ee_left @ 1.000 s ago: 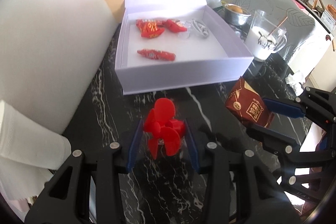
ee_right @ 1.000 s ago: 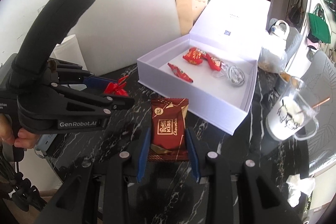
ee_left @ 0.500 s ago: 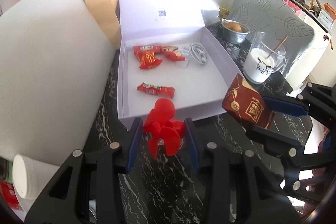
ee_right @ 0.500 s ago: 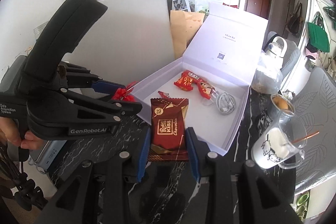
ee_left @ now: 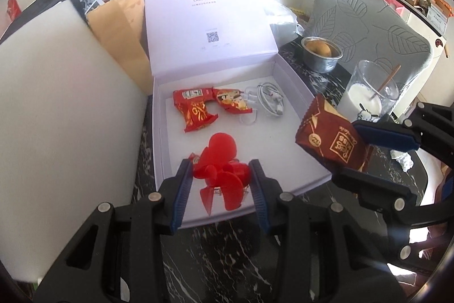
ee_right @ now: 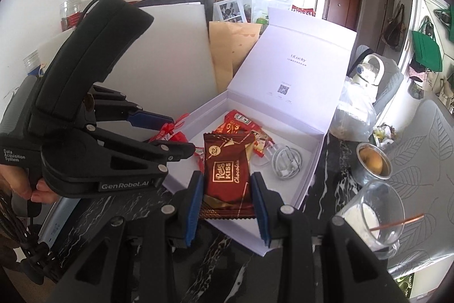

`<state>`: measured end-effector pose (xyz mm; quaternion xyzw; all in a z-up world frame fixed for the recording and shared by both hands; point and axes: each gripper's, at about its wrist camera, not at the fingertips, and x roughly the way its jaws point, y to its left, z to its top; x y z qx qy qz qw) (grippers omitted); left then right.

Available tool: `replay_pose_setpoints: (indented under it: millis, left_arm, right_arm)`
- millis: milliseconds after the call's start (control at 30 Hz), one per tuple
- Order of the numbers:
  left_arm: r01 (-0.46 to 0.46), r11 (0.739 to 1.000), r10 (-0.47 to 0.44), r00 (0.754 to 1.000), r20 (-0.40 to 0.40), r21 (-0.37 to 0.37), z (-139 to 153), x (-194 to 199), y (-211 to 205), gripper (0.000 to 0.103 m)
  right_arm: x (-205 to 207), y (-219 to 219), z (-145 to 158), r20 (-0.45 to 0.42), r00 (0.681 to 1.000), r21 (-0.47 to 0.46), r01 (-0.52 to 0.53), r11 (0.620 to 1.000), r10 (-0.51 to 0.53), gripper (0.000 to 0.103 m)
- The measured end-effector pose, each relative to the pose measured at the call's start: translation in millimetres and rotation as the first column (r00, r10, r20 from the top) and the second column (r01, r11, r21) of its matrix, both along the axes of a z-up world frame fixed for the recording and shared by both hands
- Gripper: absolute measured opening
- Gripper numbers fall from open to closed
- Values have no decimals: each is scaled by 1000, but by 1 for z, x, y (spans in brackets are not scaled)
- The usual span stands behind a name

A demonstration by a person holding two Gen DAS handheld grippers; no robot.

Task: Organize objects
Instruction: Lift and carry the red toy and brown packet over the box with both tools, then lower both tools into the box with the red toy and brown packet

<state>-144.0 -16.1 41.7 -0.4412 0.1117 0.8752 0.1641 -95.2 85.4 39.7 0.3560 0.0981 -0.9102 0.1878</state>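
Observation:
An open white box (ee_left: 167,149) (ee_right: 309,178) lies on the black marble table with its lid standing up behind it. My left gripper (ee_left: 220,178) is shut on a red plastic fan propeller (ee_left: 222,161) and hangs over the box's near edge. My right gripper (ee_right: 227,189) is shut on a brown Rate Kiss chocolate packet (ee_right: 227,169) (ee_left: 332,141), held over the box's near right corner. In the box lie red snack packets (ee_left: 195,110) (ee_right: 238,124) and a coiled white cable (ee_left: 269,101) (ee_right: 286,161).
A big white foam board (ee_left: 65,115) leans at the left of the box, with brown envelopes (ee_left: 124,27) behind. To the right stand a glass of milk with a stick (ee_left: 369,95) (ee_right: 377,215) and a metal cup holding something orange (ee_left: 320,53) (ee_right: 371,163). A grey leaf-patterned chair (ee_left: 383,27) stands behind.
Both grippers have risen and moved forward with their loads. They went from the bare table in front of the box to over the box's near edge.

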Motion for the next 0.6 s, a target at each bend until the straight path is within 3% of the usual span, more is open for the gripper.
replay_pose_setpoints:
  millis: [600]
  left_arm:
    - [0,999,4,996,91,-52,-43,-73,14,39]
  right_arm:
    - [-72,15,-35,87,996,-1,14,1000,-14,34]
